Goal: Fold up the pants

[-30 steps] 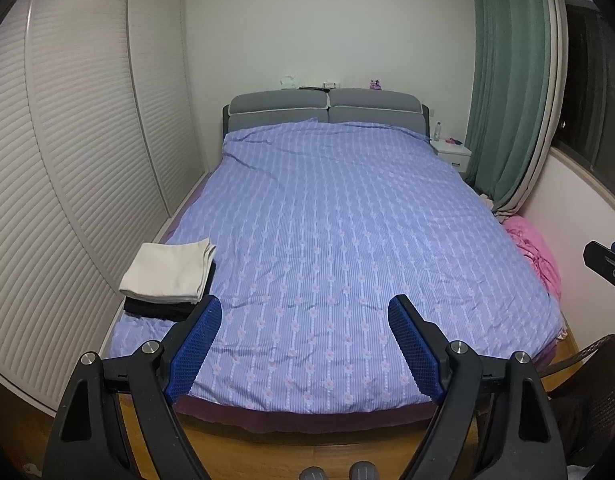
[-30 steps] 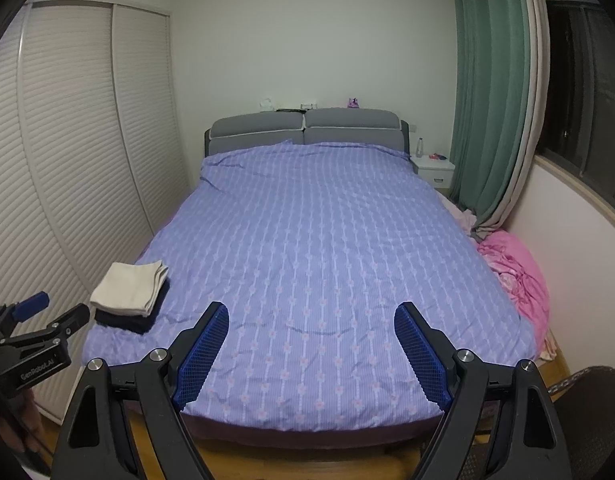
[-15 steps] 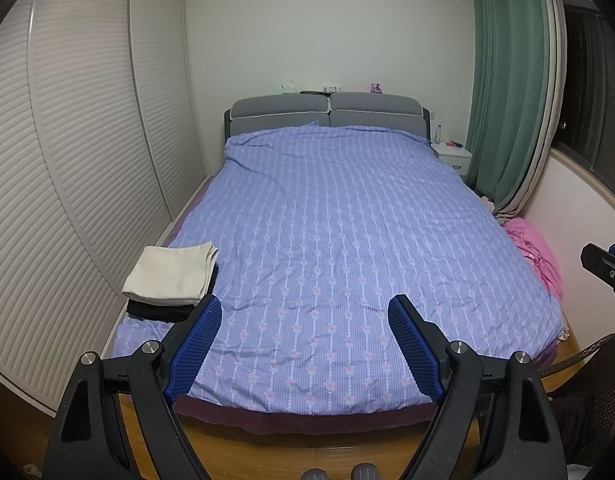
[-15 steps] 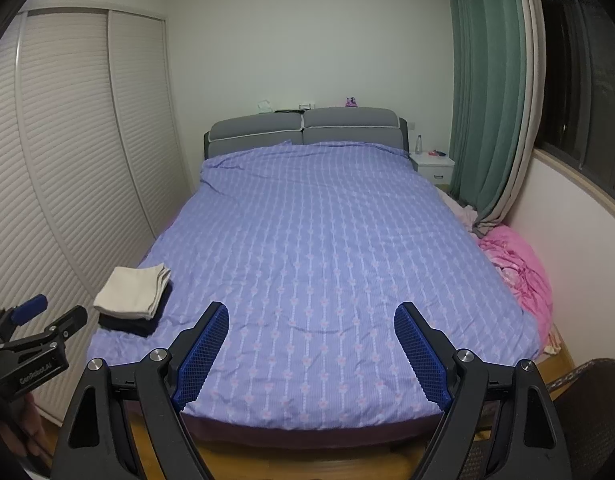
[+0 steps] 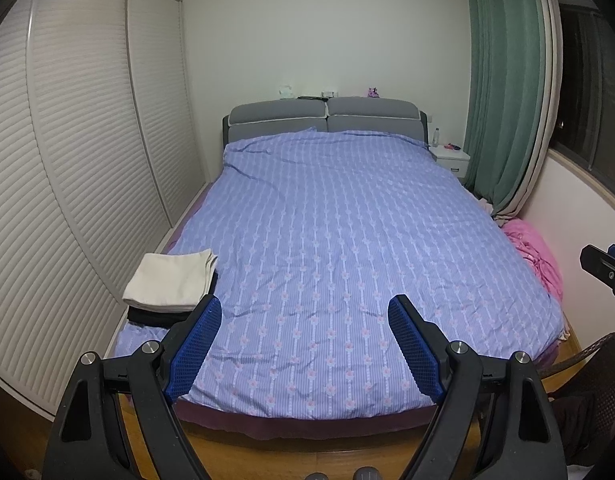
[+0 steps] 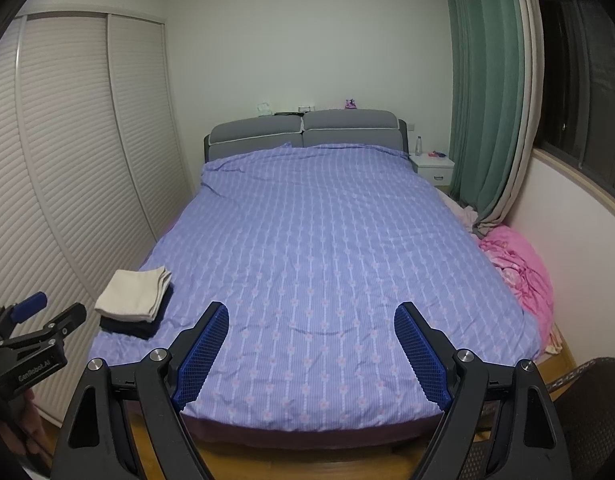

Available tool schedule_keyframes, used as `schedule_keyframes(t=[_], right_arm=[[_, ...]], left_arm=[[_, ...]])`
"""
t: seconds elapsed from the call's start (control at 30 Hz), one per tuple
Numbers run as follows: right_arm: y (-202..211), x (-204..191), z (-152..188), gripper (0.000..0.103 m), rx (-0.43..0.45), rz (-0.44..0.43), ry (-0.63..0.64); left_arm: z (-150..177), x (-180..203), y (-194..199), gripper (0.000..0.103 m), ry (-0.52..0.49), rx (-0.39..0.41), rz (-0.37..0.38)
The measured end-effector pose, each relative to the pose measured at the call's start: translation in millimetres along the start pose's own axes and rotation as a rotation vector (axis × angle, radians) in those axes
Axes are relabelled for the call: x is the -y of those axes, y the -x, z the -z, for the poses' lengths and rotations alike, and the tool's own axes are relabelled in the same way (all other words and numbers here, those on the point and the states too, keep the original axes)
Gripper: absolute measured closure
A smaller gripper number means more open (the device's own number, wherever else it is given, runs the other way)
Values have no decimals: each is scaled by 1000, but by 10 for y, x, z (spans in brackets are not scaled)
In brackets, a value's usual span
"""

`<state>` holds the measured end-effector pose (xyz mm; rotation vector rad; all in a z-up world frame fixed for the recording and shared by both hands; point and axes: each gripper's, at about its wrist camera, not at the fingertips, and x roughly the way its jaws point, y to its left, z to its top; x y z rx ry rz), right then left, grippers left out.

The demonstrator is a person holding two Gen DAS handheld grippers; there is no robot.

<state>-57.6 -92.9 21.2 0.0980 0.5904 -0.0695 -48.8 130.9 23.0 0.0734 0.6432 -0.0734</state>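
Folded cream pants [image 5: 169, 278] lie on top of folded black pants [image 5: 155, 316] at the near left corner of the purple bed [image 5: 347, 248]; the stack also shows in the right wrist view, cream pants [image 6: 133, 293] over black pants [image 6: 133, 326]. My left gripper [image 5: 304, 312] is open and empty, held above the foot of the bed, right of the stack. My right gripper [image 6: 312, 318] is open and empty over the bed's foot. The left gripper's body [image 6: 31, 344] shows at the right view's left edge.
A louvred wardrobe [image 5: 67, 152] runs along the left. A pink bundle of cloth [image 5: 535, 252] lies by the right wall under green curtains [image 5: 503, 92]. A white nightstand [image 5: 449, 158] stands by the grey headboard [image 5: 323, 118]. A wicker chair [image 6: 587, 408] is at lower right.
Both grippers have tilted slightly upward and drawn back a little, so the bed sits lower in both views. Both stay open and empty. The stack has not moved.
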Motion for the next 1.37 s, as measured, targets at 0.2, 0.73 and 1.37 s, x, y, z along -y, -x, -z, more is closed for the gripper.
schedule_keyframes(t=[0.2,0.73,1.37], right_arm=[[-10,21,-10,17,3,-1,-2],[-12,38,-31,17,-1,2,-4],[-80,61,-50,17,2,-4,-13]], left_arm=[[-29,32,43,17,-6,12,23],[-37,43,16,17,-8,0,25],[-60,185,32,17,-47,31,16]])
